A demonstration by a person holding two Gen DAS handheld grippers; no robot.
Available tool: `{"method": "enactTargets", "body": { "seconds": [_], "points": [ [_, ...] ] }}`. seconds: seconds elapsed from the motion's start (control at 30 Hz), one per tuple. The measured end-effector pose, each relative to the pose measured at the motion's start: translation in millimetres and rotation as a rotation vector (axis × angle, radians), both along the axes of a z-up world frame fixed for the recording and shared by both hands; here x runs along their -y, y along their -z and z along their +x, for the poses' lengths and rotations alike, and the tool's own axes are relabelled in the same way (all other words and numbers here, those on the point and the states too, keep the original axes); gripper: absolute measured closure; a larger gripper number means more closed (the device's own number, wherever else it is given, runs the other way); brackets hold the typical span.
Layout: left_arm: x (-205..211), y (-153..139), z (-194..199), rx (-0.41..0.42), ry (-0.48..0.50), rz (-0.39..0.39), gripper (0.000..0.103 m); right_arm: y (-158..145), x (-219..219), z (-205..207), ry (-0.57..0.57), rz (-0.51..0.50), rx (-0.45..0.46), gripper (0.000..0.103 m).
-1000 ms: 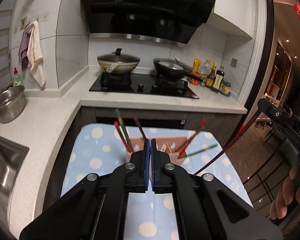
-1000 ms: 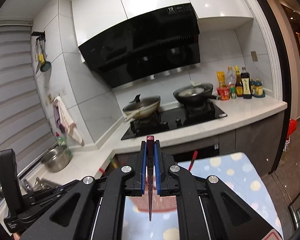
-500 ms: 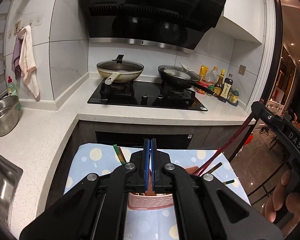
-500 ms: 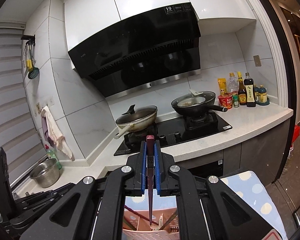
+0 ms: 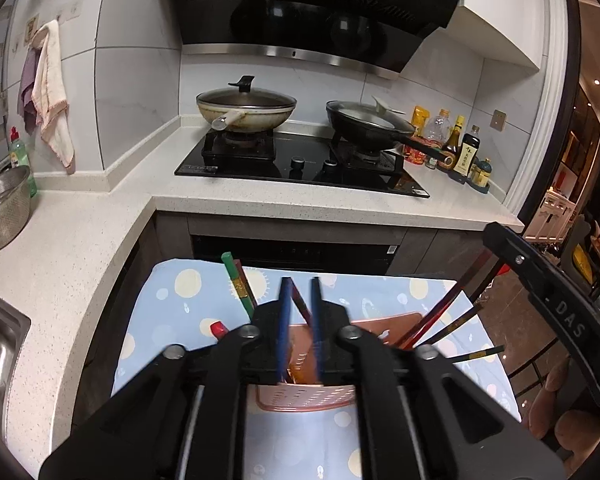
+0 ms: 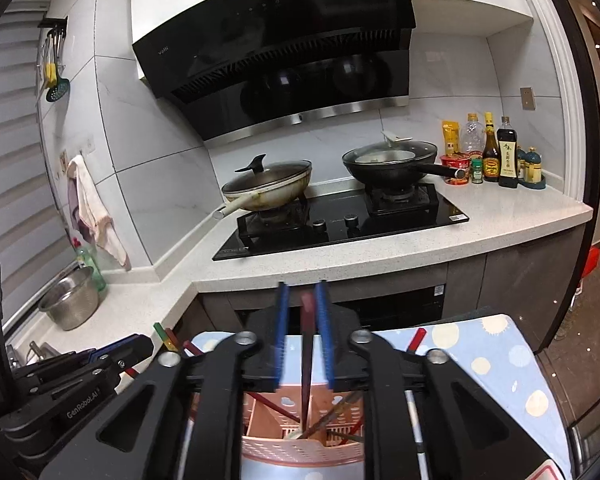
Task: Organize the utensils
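Opening since before, both grippers (left (image 5: 300, 312), right (image 6: 304, 320)) over holder (image 6: 300, 444).

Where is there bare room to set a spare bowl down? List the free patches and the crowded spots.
Free: the white counter between the steel colander and the black hob; the counter strip before the hob. Crowded: the pink holder bristling with chopsticks, and the bottle cluster at the right end.

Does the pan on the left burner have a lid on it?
Yes, the pale pan on the left burner of the stove is covered by a lid with a black knob on top.
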State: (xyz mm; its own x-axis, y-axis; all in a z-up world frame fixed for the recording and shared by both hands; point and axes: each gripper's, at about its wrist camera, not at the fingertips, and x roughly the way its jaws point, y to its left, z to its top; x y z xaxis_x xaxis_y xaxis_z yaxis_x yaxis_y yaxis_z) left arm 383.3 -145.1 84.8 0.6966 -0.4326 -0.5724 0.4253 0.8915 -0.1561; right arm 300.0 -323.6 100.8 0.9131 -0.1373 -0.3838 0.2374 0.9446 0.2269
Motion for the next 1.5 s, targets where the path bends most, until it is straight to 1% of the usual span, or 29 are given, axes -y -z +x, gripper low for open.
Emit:
{"method": "enactTargets", "body": {
  "seconds": [0.03, 0.07, 0.1, 0.13, 0.27, 0.3, 0.37, 0.47, 0.57, 0.63, 0.67, 0.77, 0.83, 0.9, 0.97, 1.03, 1.1, 1.23, 1.4, 1.5],
  "points": [
    [-2.6, 0.7, 0.8, -0.004, -0.015, -0.004, 0.074, -0.5, -0.2, -2.0, 0.000, -0.001, 0.002, 0.072],
    [-4.7, 1.2, 1.0, -0.001, -0.024, -0.007, 0.065, -0.8, -0.7, -4.3, 0.001, -0.002, 0.002, 0.070],
    [-6.2, 1.5, 0.0, 0.003, -0.034, -0.004, 0.062, -1.8, -1.1, -7.4, 0.000, -0.001, 0.004, 0.068],
    [-8.2, 1.6, -1.0, 0.004, -0.036, -0.004, 0.062, -2.7, -1.6, -9.3, -0.003, -0.001, 0.005, 0.066],
    [-15.2, -0.9, -12.3, 0.019, -0.037, 0.004, 0.061, -7.3, -7.8, -21.1, -0.021, -0.013, 0.003, 0.065],
    [-16.5, -1.6, -16.6, 0.024, -0.041, 0.010, 0.060, -7.9, -9.8, -24.6, -0.025, -0.012, -0.001, 0.064],
    [-19.6, -3.1, -25.4, 0.027, -0.048, 0.012, 0.057, -7.2, -14.5, -32.9, -0.031, -0.012, -0.014, 0.060],
    [-25.8, -4.0, -39.1, 0.034, -0.058, 0.020, 0.056, -3.9, -24.9, -46.4, -0.040, -0.036, -0.040, 0.059],
    [-32.8, -3.2, -53.0, 0.024, -0.060, 0.024, 0.056, 1.4, -34.3, -61.8, -0.050, -0.048, -0.076, 0.059],
    [-37.6, -2.1, -65.1, 0.025, -0.070, 0.036, 0.051, 5.3, -39.9, -73.2, -0.048, -0.046, -0.096, 0.059],
    [-39.5, -1.6, -71.5, 0.030, -0.078, 0.046, 0.046, 7.7, -42.5, -78.5, -0.052, -0.042, -0.107, 0.059],
    [-44.2, 1.0, -93.1, 0.046, -0.082, 0.074, 0.044, 16.0, -51.5, -95.3, -0.054, -0.033, -0.147, 0.059],
    [-47.8, 3.3, -104.2, 0.042, -0.082, 0.082, 0.044, 21.5, -57.7, -106.8, -0.051, -0.036, -0.175, 0.059],
    [-53.1, 6.4, -116.5, 0.028, -0.078, 0.083, 0.041, 27.4, -63.1, -118.2, -0.048, -0.026, -0.199, 0.059],
    [-57.3, 9.1, -127.3, 0.025, -0.088, 0.088, 0.031, 31.8, -67.1, -129.7, -0.041, -0.010, -0.221, 0.059],
    [-59.6, 11.6, -138.9, 0.030, -0.096, 0.103, 0.028, 35.8, -72.6, -140.6, -0.013, -0.025, -0.242, 0.058],
    [-62.3, 15.4, -149.5, 0.020, -0.096, 0.108, 0.022, 39.5, -78.3, -149.4, 0.005, -0.038, -0.260, 0.058],
    [-65.9, 22.1, -169.2, 0.015, -0.101, 0.125, 0.015, 47.0, -86.3, -166.7, 0.032, -0.051, -0.294, 0.052],
    [-68.9, 31.9, -188.3, 0.004, -0.111, 0.137, 0.012, 56.0, -95.2, -182.3, 0.052, -0.063, -0.325, 0.048],
    [-73.3, 39.2, -193.1, -0.022, -0.120, 0.134, 0.011, 58.7, -97.6, -188.2, 0.058, -0.080, -0.336, 0.045]
  ]
}}
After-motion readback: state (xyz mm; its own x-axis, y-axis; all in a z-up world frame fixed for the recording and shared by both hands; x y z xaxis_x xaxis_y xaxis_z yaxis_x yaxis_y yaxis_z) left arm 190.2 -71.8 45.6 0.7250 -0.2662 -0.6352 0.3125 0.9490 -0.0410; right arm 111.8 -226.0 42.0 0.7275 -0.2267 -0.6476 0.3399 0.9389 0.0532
